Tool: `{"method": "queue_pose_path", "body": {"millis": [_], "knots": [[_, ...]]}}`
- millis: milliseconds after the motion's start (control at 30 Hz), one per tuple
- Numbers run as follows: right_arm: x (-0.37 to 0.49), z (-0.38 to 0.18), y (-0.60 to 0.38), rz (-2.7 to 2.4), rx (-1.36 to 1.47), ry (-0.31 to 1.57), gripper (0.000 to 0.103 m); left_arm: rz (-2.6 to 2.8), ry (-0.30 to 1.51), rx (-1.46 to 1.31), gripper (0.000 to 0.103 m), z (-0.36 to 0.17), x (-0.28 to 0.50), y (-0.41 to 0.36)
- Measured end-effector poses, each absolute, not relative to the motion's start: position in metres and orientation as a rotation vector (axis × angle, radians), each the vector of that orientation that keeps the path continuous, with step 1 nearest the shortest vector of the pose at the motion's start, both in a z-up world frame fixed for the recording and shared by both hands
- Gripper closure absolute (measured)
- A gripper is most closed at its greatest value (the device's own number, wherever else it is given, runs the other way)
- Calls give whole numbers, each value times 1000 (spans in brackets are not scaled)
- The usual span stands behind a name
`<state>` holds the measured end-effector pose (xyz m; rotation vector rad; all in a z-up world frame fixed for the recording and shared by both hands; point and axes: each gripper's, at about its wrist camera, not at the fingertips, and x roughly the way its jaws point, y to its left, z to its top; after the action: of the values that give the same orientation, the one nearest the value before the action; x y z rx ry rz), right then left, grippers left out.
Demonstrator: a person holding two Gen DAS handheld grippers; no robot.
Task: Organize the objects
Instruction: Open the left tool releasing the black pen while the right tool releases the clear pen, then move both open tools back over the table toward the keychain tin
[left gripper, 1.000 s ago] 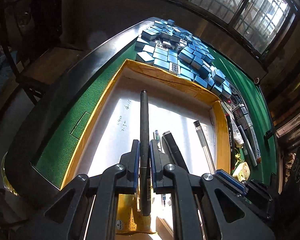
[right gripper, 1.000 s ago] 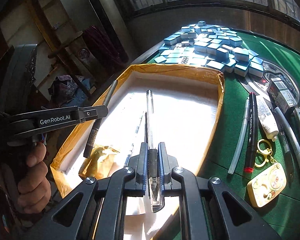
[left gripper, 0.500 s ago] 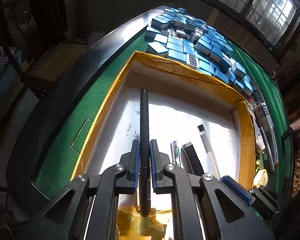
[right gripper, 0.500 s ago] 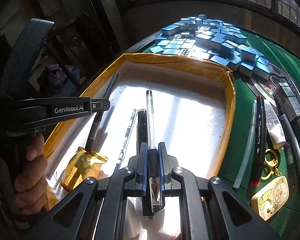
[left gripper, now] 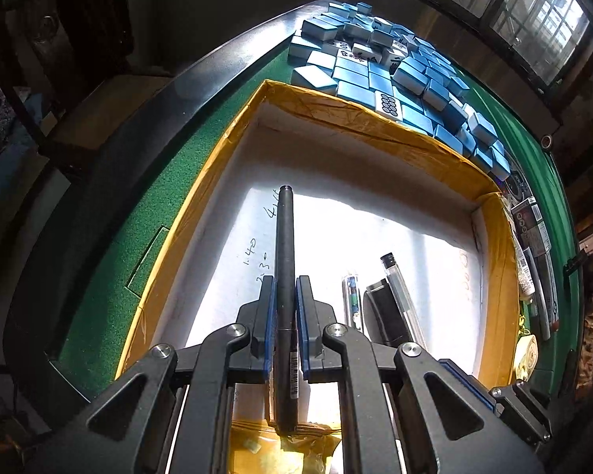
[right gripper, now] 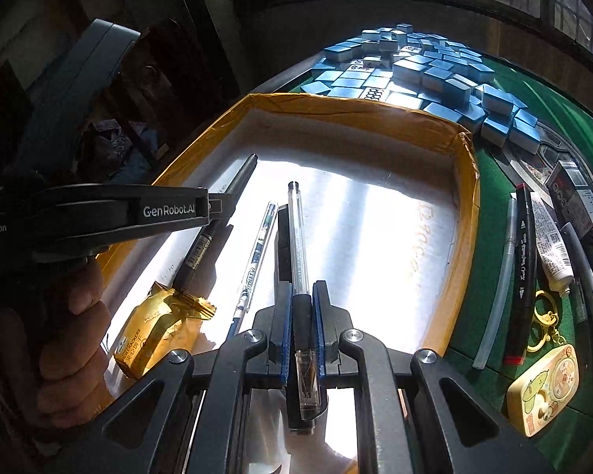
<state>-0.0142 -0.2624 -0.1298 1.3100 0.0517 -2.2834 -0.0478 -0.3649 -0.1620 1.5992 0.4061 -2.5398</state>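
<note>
My left gripper (left gripper: 284, 282) is shut on a long black pen (left gripper: 285, 233), which points forward over the white floor of a box with yellow-taped walls (left gripper: 359, 114). My right gripper (right gripper: 301, 288) is shut on a clear ballpoint pen (right gripper: 295, 233), held low inside the same box (right gripper: 468, 205). In the right wrist view the left gripper (right gripper: 222, 207) comes in from the left in a person's hand, and its black pen (right gripper: 213, 233) slants down to a gold snack packet (right gripper: 158, 328). A pen refill (right gripper: 257, 260) and a dark flat object (right gripper: 282, 245) lie on the box floor.
Blue mahjong tiles (right gripper: 435, 71) are heaped on the green felt behind the box. To the right of the box lie a white tube (right gripper: 498, 288), a black marker (right gripper: 524, 276), a paste tube (right gripper: 549, 245), other pens and a yellow keychain case (right gripper: 545, 391). The table's dark rim (left gripper: 110, 166) runs along the left.
Both grippers have sunk and moved forward into the box, each still holding its pen. The box floor and the items on it look nearer.
</note>
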Motion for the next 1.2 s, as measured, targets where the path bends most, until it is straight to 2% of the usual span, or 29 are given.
{"method": "queue_pose_path", "body": {"millis": [233,333,400,433,500,533,600,633,900,1200], "knots": [[-13,-129,-263,-2283,1311,43,94,-2537,445,1602,95,-165,-48,-368],[-13,-129,-261,-2272,1305,23,93,-2554,467,1598,91,-165,-45,-367],[-11,-127,-259,-2254,1285,-4,85,-2567,503,1585,81,-162,-42,-367],[-9,-125,-258,-2245,1266,-15,80,-2576,525,1557,81,-159,-38,-368],[0,-118,-254,-2257,1207,-23,55,-2585,555,1483,79,-150,-30,-369],[6,-112,-251,-2269,1165,-21,53,-2594,567,1444,76,-144,-26,-368],[20,-105,-244,-2282,1111,-12,52,-2610,600,1375,57,-134,-15,-365],[25,-102,-238,-2278,1092,-25,52,-2616,614,1345,55,-130,-10,-362],[55,-97,-161,-2274,1064,-164,49,-2768,601,1358,54,-113,22,-292],[56,-115,-65,-2401,1177,-363,48,-2887,402,1429,54,-101,31,-209]]}}
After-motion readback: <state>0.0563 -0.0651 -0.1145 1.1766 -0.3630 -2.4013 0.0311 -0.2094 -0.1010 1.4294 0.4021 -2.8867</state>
